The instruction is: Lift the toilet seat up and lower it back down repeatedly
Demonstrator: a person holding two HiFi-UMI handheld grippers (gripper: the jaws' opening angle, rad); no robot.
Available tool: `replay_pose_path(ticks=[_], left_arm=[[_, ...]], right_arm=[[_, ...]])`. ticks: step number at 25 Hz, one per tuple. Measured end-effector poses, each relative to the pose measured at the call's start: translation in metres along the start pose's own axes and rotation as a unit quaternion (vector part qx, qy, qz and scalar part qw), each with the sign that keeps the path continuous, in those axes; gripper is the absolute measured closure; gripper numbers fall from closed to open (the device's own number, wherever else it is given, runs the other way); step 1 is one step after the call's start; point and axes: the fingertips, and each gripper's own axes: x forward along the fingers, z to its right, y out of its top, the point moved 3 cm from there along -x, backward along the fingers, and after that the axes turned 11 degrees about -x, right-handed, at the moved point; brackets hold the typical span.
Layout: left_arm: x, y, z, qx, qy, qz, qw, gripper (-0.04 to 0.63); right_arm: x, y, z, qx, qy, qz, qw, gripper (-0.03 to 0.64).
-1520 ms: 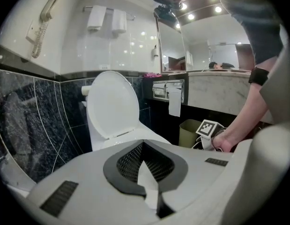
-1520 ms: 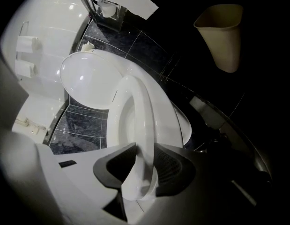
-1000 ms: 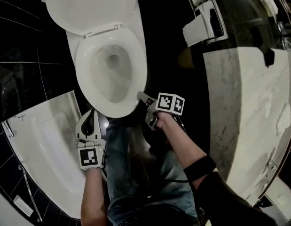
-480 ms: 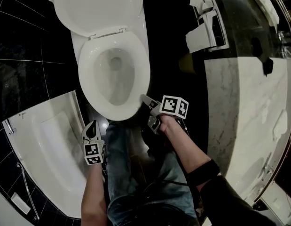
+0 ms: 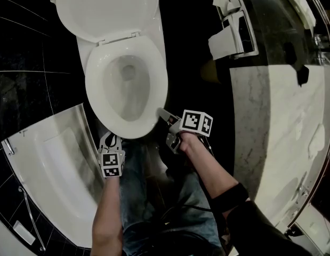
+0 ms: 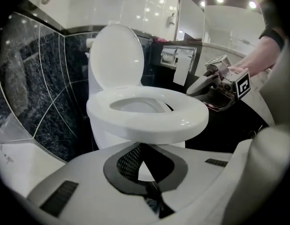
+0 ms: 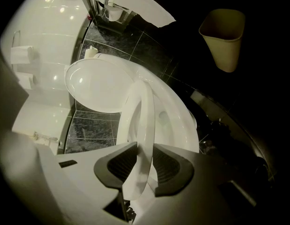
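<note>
A white toilet fills the upper left of the head view, its lid (image 5: 106,7) standing up against the tank. My right gripper (image 5: 163,114) is shut on the front right edge of the toilet seat (image 5: 154,89). In the right gripper view the seat rim (image 7: 142,125) runs between the two pads and stands a little off the bowl. My left gripper (image 5: 109,139) hangs low in front of the bowl, jaws shut with nothing between them. From the left gripper view the seat (image 6: 149,121) is just above and ahead of the left gripper (image 6: 141,146), and the right gripper (image 6: 201,86) shows at the seat's far side.
A white bathtub (image 5: 53,164) curves along the left. A marble counter (image 5: 282,116) runs down the right, with a paper holder (image 5: 228,31) on the dark wall beside it. A beige waste bin (image 7: 223,39) stands on the dark floor. The person's jeans (image 5: 138,185) are right behind the bowl's front.
My left gripper has dropped and drawn back from the bowl's front toward the person. The right gripper has stayed on the seat's edge.
</note>
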Motion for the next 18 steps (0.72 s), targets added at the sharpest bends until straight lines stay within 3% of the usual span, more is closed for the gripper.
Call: replay_pose_path(ticks=[6, 10, 18], left_arm=[[-0.01, 0.012, 0.003, -0.006, 0.004, 0.011, 0.9999, 0.611], [-0.018, 0.021, 0.001, -0.012, 0.011, 0.022, 0.9996, 0.611], [-0.042, 0.055, 0.0, -0.034, 0.022, 0.048, 0.998, 0.611]], right_arm=[[-0.007, 0.005, -0.013, -0.048, -0.006, 0.002, 0.999, 0.463], [-0.017, 0.014, -0.025, -0.08, -0.007, 0.006, 0.997, 0.476], [-0.053, 0.034, -0.059, -0.087, -0.004, 0.032, 0.996, 0.479]])
